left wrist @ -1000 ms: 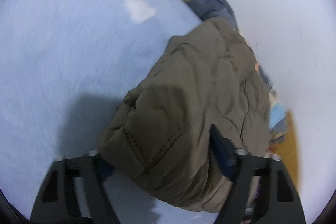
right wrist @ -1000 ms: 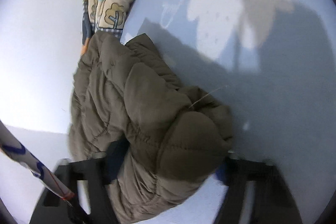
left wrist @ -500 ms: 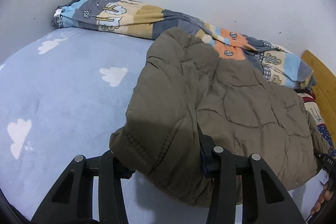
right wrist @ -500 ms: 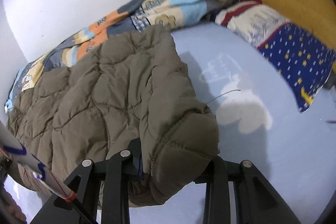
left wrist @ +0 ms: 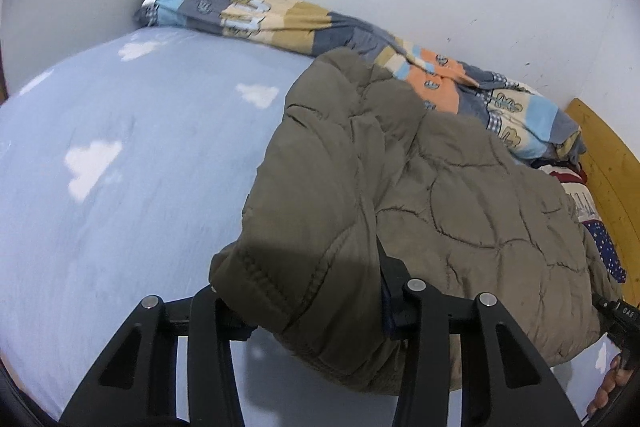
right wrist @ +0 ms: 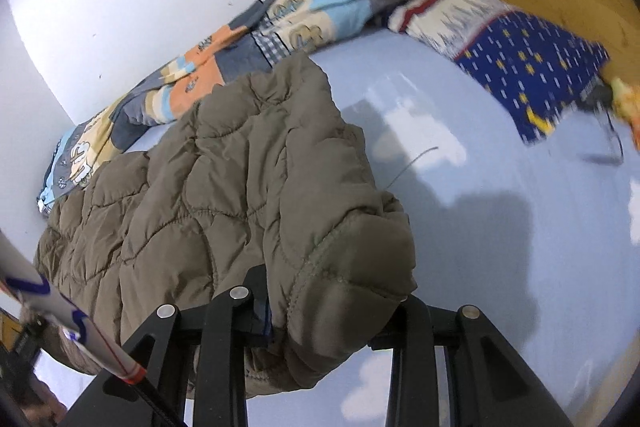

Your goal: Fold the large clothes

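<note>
We are gripping the olive quilted jacket (left wrist: 420,187) at two corners, our left gripper (left wrist: 312,311) and right gripper (right wrist: 328,307) each clenching a padded hem, the jacket stretching between them above the cloud-print blue sheet (left wrist: 140,167) beside the patchwork blanket (right wrist: 240,39).

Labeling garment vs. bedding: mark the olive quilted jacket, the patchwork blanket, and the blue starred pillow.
olive quilted jacket (left wrist: 440,195): left wrist view, on the quilted middle panel.
patchwork blanket (left wrist: 276,23): left wrist view, on a tan patch near the wall.
blue starred pillow (right wrist: 528,63): right wrist view, on the blue starred face.
</note>
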{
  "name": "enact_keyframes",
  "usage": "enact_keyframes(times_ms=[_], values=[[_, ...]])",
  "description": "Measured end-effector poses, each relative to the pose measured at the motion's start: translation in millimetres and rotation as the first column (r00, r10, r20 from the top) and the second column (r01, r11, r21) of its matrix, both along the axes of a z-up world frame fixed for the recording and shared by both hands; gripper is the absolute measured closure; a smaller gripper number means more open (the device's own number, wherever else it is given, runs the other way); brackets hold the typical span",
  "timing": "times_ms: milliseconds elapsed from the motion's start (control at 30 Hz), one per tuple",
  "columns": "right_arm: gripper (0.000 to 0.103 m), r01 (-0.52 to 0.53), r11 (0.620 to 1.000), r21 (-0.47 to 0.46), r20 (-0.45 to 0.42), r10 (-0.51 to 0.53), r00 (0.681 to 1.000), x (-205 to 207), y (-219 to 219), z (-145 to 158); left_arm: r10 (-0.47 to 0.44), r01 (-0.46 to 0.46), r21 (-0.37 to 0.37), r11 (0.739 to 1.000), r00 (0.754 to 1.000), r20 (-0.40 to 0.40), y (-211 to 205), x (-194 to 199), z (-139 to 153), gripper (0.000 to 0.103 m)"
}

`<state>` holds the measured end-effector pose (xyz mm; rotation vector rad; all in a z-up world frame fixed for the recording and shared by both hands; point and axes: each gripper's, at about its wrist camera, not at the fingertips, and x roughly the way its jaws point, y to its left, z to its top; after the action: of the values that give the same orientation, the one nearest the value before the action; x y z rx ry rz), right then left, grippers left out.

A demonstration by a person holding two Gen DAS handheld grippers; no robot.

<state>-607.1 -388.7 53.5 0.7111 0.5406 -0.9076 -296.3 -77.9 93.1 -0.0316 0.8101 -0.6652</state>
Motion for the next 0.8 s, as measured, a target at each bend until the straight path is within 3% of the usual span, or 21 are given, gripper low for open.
enact_keyframes(times_ms=[133,233,333,400,467,567,667,733,800], values=[[0.069,0.022,0.998,0.051,0.001,-0.022,1.000,-14,9,-18,0.023,-0.023,0.003,1.000,0.999,-0.032,9,1,-17,0.047],[0.062,0.024,0.994,0.108,-0.016,-0.022,1.000,-14,3,-35,0.056,-0.056,0.006,0.998,0.989,-0.135,22,10,-26,0.040],[0.054,0.044,0.968,0.249,0.074,-0.064,0.995,-36,-4,-44,0.079,-0.088,-0.040,0.995,0.978,-0.193,43,12,-20,0.037],[0.045,0.074,0.953,0.295,0.103,-0.109,0.989,-55,1,-44,0.089,-0.099,-0.046,0.994,0.979,-0.185,52,9,-13,0.037],[0.045,0.090,0.949,0.304,0.125,-0.133,0.983,-71,7,-42,0.114,-0.124,-0.052,0.991,0.981,-0.159,61,4,-5,0.037],[0.045,0.123,0.955,0.272,0.117,-0.160,0.980,-86,16,-36,0.162,-0.163,-0.058,0.985,0.986,-0.030,65,-7,16,0.037],[0.045,0.167,0.978,0.128,0.077,-0.177,0.981,-86,24,-10,0.150,-0.146,-0.042,0.988,0.979,0.137,52,-23,38,0.037],[0.044,0.181,0.983,-0.011,0.057,-0.180,0.982,-79,31,12,0.059,-0.062,0.006,0.998,0.970,0.235,25,-39,43,0.035],[0.044,0.090,0.989,-0.121,0.035,-0.086,0.996,-56,41,25,-0.036,0.021,0.055,0.998,0.957,0.288,-4,-55,41,0.035]])
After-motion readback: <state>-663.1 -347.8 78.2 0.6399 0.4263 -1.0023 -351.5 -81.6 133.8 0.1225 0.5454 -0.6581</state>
